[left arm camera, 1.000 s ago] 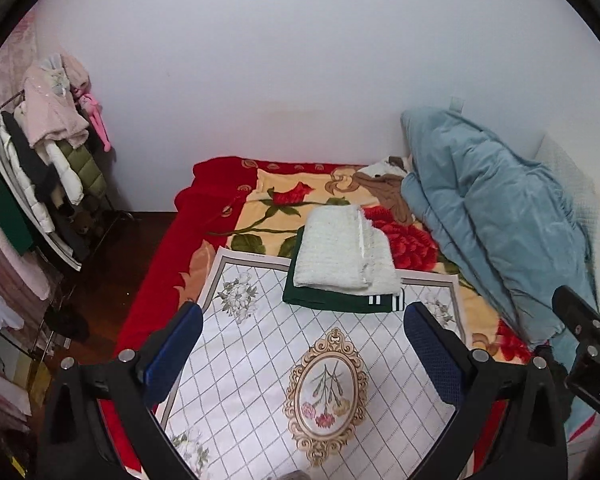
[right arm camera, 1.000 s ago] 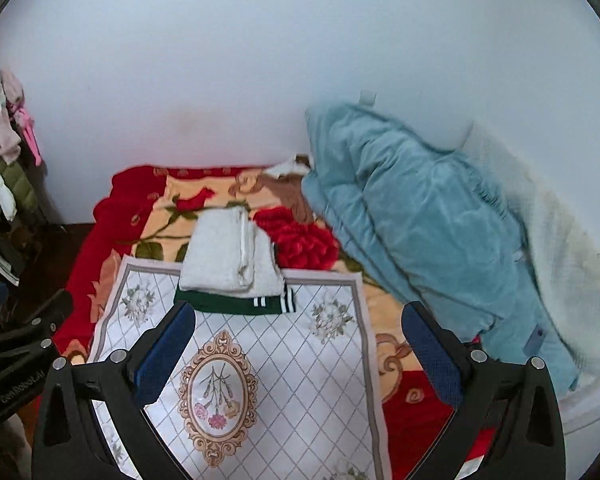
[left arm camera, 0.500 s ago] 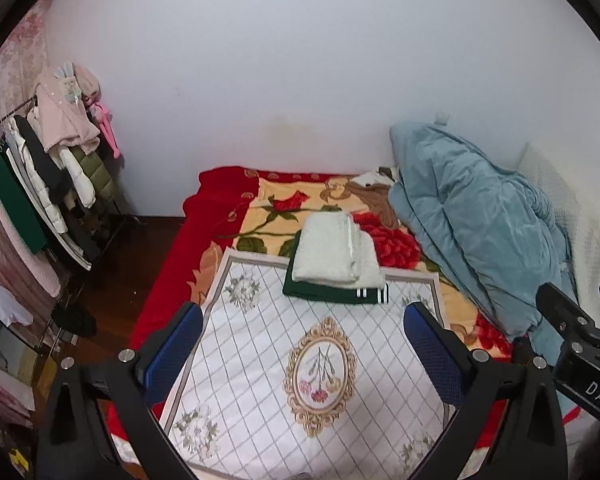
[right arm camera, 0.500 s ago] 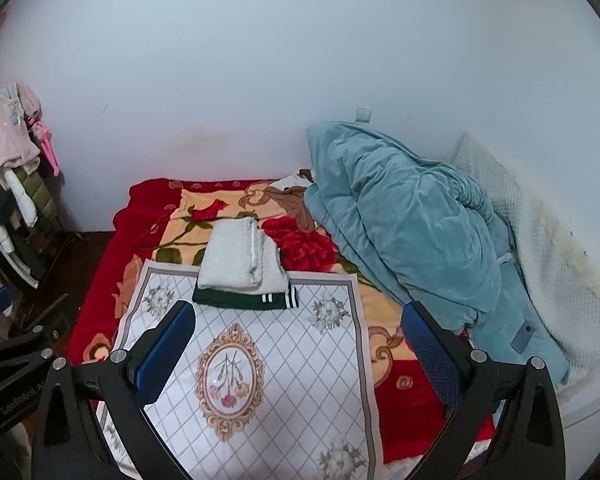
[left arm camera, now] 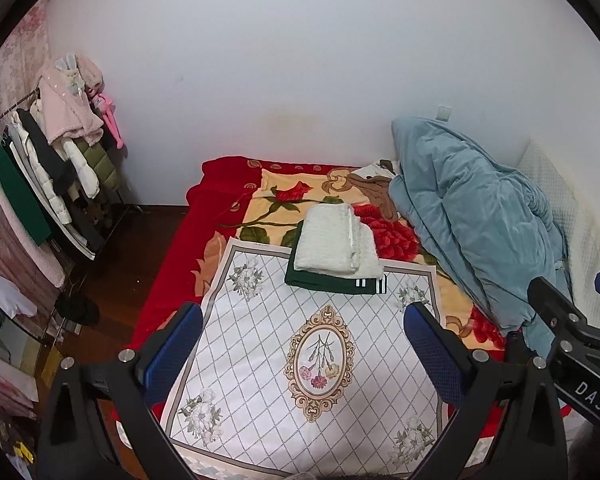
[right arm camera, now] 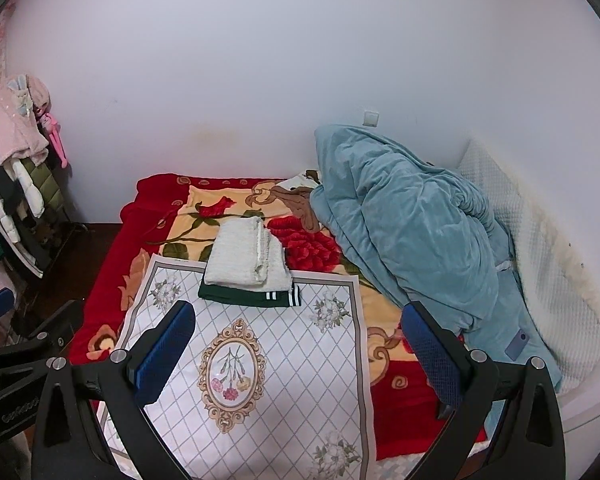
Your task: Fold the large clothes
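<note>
— Left wrist view: the left gripper (left arm camera: 303,328) hangs over the white patterned cloth (left arm camera: 260,344), fingers spread wide, holding nothing. See the clothes rack (left arm camera: 40,176)?

— Only its edge from the right. The right gripper (right arm camera: 296,328) is spread and empty too — and here a phone (right arm camera: 518,340) lies on the blue quilt (right arm camera: 412,240).

— Folded clothes?

— Two, stacked at the cloth's far edge: white garment (right arm camera: 244,256) on green garment (right arm camera: 252,298).

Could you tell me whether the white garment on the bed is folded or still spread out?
Folded. The white garment is a compact layered rectangle, stacked on a folded dark green garment at the far edge of the patterned mat.
</note>
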Motion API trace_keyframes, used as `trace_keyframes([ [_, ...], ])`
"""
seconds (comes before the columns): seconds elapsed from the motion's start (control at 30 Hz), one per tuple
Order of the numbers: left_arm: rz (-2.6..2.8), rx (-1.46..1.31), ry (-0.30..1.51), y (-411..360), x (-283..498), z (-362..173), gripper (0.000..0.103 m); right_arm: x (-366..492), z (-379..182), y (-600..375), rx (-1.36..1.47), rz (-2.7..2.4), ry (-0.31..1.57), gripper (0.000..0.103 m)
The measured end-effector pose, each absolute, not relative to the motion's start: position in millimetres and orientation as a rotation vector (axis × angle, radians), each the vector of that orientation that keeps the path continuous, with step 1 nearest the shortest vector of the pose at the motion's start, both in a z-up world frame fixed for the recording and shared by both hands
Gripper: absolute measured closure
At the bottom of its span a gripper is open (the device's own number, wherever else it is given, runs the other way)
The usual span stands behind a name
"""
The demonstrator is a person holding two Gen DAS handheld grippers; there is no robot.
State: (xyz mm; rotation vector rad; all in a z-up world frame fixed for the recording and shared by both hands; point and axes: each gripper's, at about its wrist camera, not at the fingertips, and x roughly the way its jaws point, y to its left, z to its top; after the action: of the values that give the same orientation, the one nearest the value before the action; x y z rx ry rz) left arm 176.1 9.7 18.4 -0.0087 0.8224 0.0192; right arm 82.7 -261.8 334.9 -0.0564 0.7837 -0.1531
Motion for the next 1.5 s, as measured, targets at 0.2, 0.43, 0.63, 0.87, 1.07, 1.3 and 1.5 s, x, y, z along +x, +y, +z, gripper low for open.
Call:
trace_keyframes([
  [0.2, 0.031, -0.025, 0.816, 21.2, 173.3, 23.0, 0.001, 83.2, 337.8, -257.6, -0.069, -0.151, 0.794, 0.0],
  [0.43, 0.052, -0.023, 0.81, 29.2, 174.7, 24.9, 0.001, 83.1, 338.6, -255.6, -0.074, -0.157, 0.783, 0.0],
  [0.63, 0.047, -0.013, 0.804, 29.1, 172.8, 25.8, 0.001, 80.3, 338.0, -254.1, -0.075, -0.156, 0.788, 0.0],
  [0.87, 0.046, -0.008, 0.798, 28.0, 172.1, 27.7, 0.001, 80.3, 338.1, -254.5, -0.073, -0.156, 0.787, 0.0],
  [1.07, 0.043, -0.005, 0.793, 25.8, 171.6, 29.9, 0.001, 78.5, 338.1, -253.5, -0.075, -0.155, 0.787, 0.0],
  [1.3, 0.043, 0.002, 0.79, 26.9, 169.6, 31.6, 0.001, 80.7, 336.4, -253.8, -0.081, -0.15, 0.794, 0.0],
  [1.5, 0.043, 0.005, 0.788, 26.1, 168.5, 32.0, 0.001, 82.0, 334.8, -256.2, -0.079, -0.143, 0.796, 0.0],
])
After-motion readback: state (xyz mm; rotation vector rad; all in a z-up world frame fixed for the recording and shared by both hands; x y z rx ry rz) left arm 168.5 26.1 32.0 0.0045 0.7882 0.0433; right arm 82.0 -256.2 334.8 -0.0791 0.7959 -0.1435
